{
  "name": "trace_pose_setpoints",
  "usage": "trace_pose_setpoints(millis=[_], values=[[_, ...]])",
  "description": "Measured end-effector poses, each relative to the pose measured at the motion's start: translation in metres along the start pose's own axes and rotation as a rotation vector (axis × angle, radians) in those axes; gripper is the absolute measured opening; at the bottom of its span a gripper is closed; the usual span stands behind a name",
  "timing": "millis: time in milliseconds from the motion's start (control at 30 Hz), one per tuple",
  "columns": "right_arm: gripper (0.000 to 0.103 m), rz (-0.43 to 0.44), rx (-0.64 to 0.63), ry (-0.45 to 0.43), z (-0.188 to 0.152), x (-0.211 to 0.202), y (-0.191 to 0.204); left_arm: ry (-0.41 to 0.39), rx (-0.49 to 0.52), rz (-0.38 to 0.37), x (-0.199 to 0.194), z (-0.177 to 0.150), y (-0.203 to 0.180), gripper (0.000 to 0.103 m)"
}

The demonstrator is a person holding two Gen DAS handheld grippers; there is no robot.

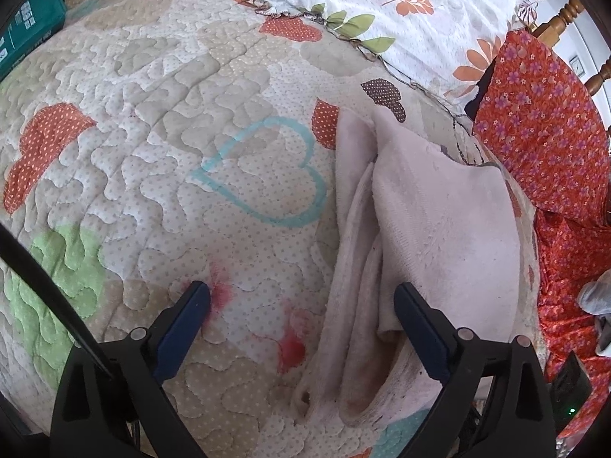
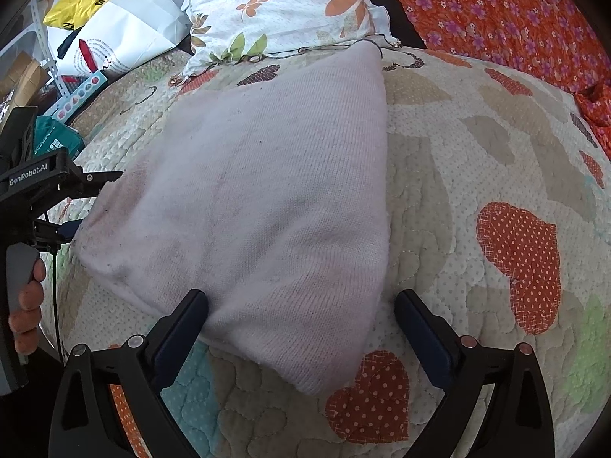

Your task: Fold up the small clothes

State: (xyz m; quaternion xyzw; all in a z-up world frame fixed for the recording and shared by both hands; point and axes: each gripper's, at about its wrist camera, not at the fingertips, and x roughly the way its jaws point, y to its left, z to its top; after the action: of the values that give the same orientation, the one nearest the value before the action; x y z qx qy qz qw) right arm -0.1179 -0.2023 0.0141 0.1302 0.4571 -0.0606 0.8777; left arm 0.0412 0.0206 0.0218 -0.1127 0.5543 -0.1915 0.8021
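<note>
A pale pink knitted garment [image 2: 267,198] lies folded on a heart-patterned quilt [image 2: 477,175]. In the left wrist view the garment [image 1: 439,229] shows layered folded edges along its left side. My left gripper [image 1: 301,305] is open, its right finger over the garment's near edge and its left finger over the quilt [image 1: 152,152]. My right gripper [image 2: 301,313] is open and straddles the garment's near corner. The left gripper [image 2: 76,206] also shows in the right wrist view at the garment's left edge, held by a hand.
A floral pillow [image 1: 420,11] and an orange flowered cloth [image 1: 546,133] lie at the back and right. A green box [image 1: 26,26] sits far left. White and yellow bags [image 2: 114,23] lie beyond the bed. A wooden bedpost [image 1: 565,19] stands behind.
</note>
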Motion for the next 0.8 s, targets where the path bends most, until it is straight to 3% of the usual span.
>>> trace_pose_setpoints(millis=[200, 400, 633, 800], values=[[0.100, -0.001, -0.003, 0.005, 0.000, 0.000, 0.000, -0.012, 0.031, 0.014, 0.003, -0.002, -0.006, 0.101], [0.100, -0.003, -0.014, 0.014, 0.001, 0.002, 0.001, -0.008, 0.006, 0.028, -0.008, 0.002, -0.001, 0.097], [0.101, -0.010, -0.023, 0.009, 0.000, 0.001, 0.002, -0.068, 0.009, -0.020, -0.032, 0.006, 0.005, 0.097], [0.101, -0.010, -0.022, 0.015, 0.001, 0.001, 0.002, -0.038, -0.001, -0.032, -0.030, 0.006, 0.009, 0.097]])
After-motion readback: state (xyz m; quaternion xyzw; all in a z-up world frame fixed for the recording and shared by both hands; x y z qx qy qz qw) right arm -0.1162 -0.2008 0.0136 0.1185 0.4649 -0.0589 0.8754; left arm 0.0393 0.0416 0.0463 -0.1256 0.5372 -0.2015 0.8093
